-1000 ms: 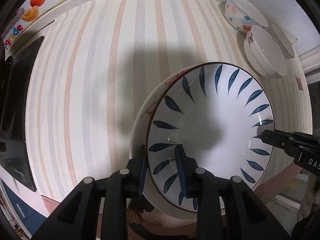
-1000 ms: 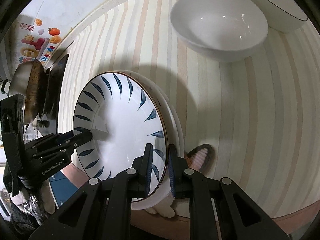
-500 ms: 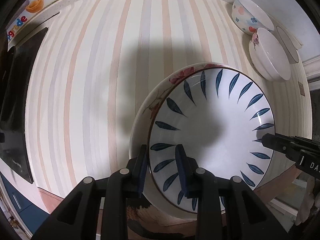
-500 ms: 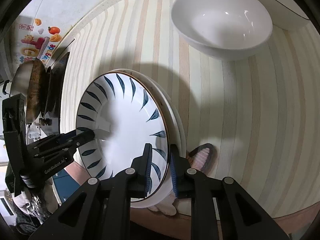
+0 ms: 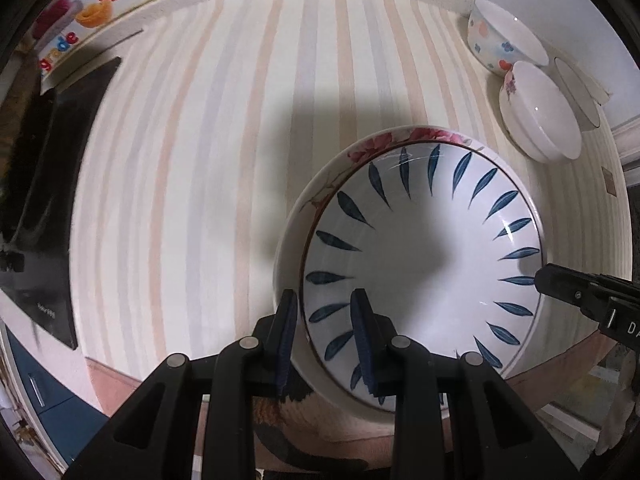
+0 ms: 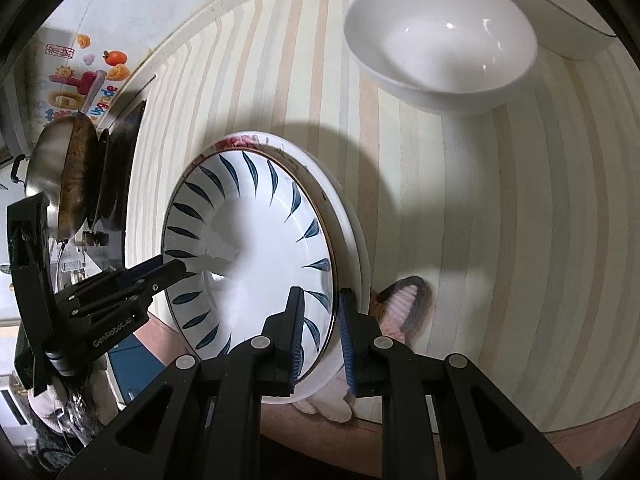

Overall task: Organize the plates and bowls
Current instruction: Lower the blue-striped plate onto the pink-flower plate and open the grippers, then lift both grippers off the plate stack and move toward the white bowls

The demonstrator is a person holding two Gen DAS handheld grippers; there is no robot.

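Both hand-held grippers are pinching the same blue-leaf plate from opposite sides. The left hand-held gripper (image 5: 326,336) has one finger inside the blue-leaf plate (image 5: 420,264) and one outside its rim, clamped on the near-left edge. The right hand-held gripper (image 6: 320,338) does the same thing on the opposite edge — one pad on the inner face, one behind the rim.

The blue-leaf plate sits nested in a bigger floral plate (image 5: 396,138), whose pink flower rim peeks out along the top and left. Can't tell from either view if the two plates are actually touching or if the top one is lifted a bit. Both hang over the front edge of the striped surface (image 5: 224,160).

What each camera gets that the other doesn't: the left wrist view shows three bowls lined up at the far right — a flower-dotted bowl (image 5: 502,42), a white bowl (image 5: 540,118) with a small pink sprig on its side, and a dark-rimmed bowl (image 5: 578,92) mostly hidden behind it. It also shows a black cooktop (image 5: 44,200) off to the left.

The right wrist view shows the white bowl's inside, plus a metal pan (image 6: 62,176) standing on the cooktop, fruit stickers (image 6: 86,76) on the wall, and a slipper (image 6: 404,304) down on the floor below the surface edge.
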